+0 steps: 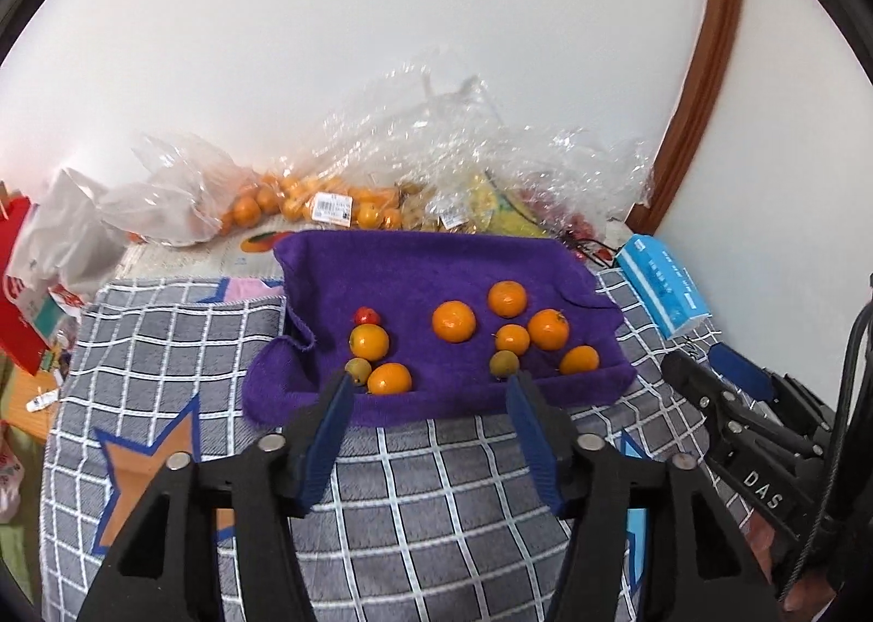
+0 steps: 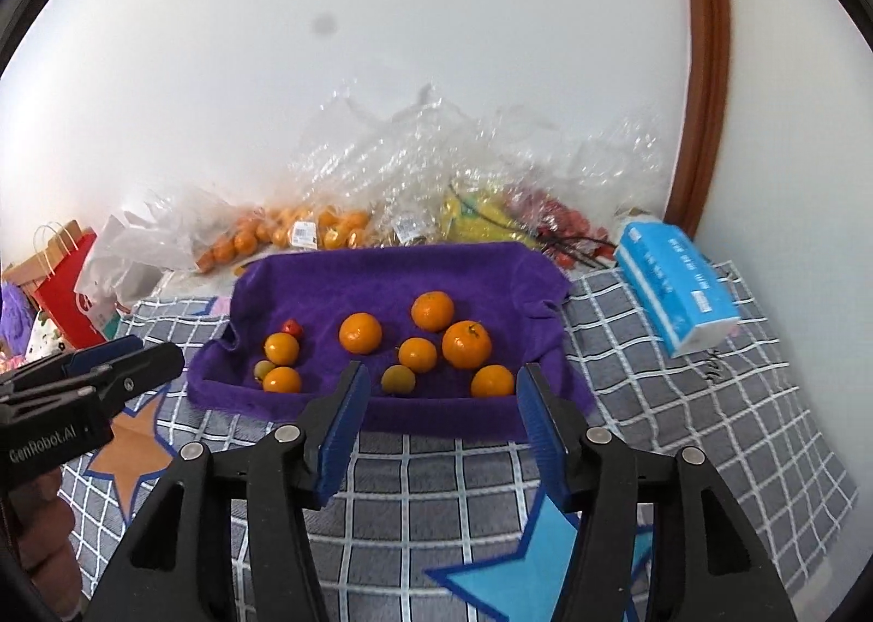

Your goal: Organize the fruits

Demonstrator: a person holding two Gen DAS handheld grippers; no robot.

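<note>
A purple towel (image 1: 414, 262) (image 2: 338, 278) lies on the checked cloth with several oranges on it, such as one in the middle (image 1: 453, 321) (image 2: 360, 333). Two small greenish fruits (image 1: 358, 369) (image 1: 503, 363) and a small red fruit (image 1: 366, 316) (image 2: 293, 327) lie among them. My left gripper (image 1: 428, 382) is open and empty, just short of the towel's near edge. My right gripper (image 2: 442, 376) is open and empty, at the towel's near edge. Each gripper shows at the side of the other's view (image 1: 725, 393) (image 2: 98, 365).
Clear plastic bags of oranges (image 1: 305, 202) (image 2: 294, 229), yellow fruit (image 2: 474, 218) and red fruit (image 2: 562, 223) lie against the wall behind the towel. A blue tissue pack (image 1: 663, 289) (image 2: 676, 283) lies at the right. A red paper bag (image 2: 65, 278) stands at the left.
</note>
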